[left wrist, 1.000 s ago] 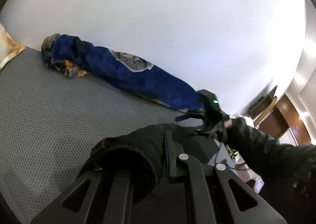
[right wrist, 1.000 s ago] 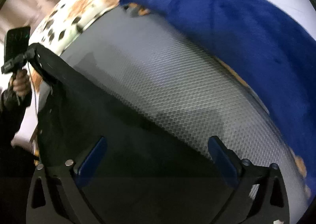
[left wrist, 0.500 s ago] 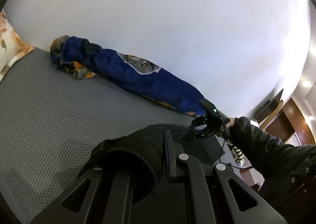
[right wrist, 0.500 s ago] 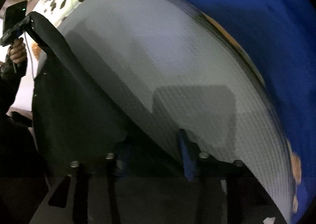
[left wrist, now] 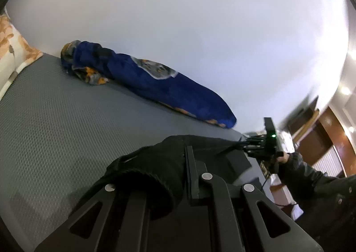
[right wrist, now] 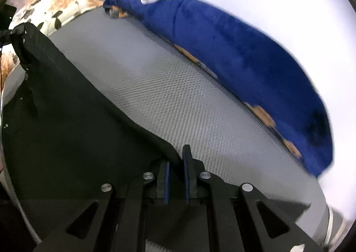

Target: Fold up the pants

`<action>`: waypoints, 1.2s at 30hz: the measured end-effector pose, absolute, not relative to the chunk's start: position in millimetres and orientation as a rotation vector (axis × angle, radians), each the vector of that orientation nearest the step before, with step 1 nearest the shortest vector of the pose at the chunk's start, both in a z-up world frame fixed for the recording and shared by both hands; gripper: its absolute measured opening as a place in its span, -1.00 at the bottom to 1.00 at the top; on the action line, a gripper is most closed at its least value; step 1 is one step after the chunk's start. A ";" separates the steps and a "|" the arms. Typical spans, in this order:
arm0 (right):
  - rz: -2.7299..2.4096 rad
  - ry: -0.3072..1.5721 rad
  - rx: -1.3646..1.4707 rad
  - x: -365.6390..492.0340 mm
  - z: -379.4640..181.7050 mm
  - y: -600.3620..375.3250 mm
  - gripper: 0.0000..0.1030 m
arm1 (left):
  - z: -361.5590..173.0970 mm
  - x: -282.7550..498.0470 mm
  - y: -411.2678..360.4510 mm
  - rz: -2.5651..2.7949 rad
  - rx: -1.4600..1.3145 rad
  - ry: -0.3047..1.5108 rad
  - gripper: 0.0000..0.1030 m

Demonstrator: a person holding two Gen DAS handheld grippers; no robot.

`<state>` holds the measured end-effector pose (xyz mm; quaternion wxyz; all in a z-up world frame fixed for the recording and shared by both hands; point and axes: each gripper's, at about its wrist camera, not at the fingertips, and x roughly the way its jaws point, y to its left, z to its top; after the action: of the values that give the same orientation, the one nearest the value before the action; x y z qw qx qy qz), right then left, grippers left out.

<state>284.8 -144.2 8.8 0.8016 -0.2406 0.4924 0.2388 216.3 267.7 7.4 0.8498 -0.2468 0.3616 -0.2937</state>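
Observation:
The black pants [right wrist: 66, 123] hang stretched between my two grippers above the grey mattress [right wrist: 178, 96]. My right gripper [right wrist: 176, 163] is shut on the pants' top edge, its blue pads pinching the cloth. My left gripper [left wrist: 178, 163] is shut on a bunched black corner of the pants [left wrist: 155, 163]; cloth covers its left finger. In the left wrist view the right gripper [left wrist: 255, 144] shows at the far end of the taut edge. In the right wrist view the left gripper [right wrist: 13, 32] holds the far corner at upper left.
A rolled blue blanket [left wrist: 155, 83] lies along the white wall at the mattress's far side, also in the right wrist view [right wrist: 244, 56]. A floral pillow [right wrist: 55, 5] sits at the bed's head. The person's dark sleeve [left wrist: 311, 181] is at the right.
My right gripper went from open to shut on the pants' edge. Both grippers have lifted, and the pants' top edge is now pulled taut between them.

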 end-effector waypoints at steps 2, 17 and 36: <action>0.486 1.036 -0.506 252.8 19.5 -142.0 -0.85 | 10.3 199.7 268.2 -0.646 -0.513 0.767 -0.82; 0.471 1.216 -0.387 99.0 -41.7 -167.8 -0.85 | -59.1 82.6 250.9 -0.702 -0.300 1.097 -0.68; 0.464 1.230 -0.399 102.1 -64.2 -164.0 -0.84 | -52.4 25.9 306.7 -0.340 -0.685 1.178 0.36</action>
<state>102.1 -164.0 -64.2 0.7732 -0.1840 0.5678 0.2143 25.9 306.7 -52.4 0.7636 -0.3149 0.5416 -0.1565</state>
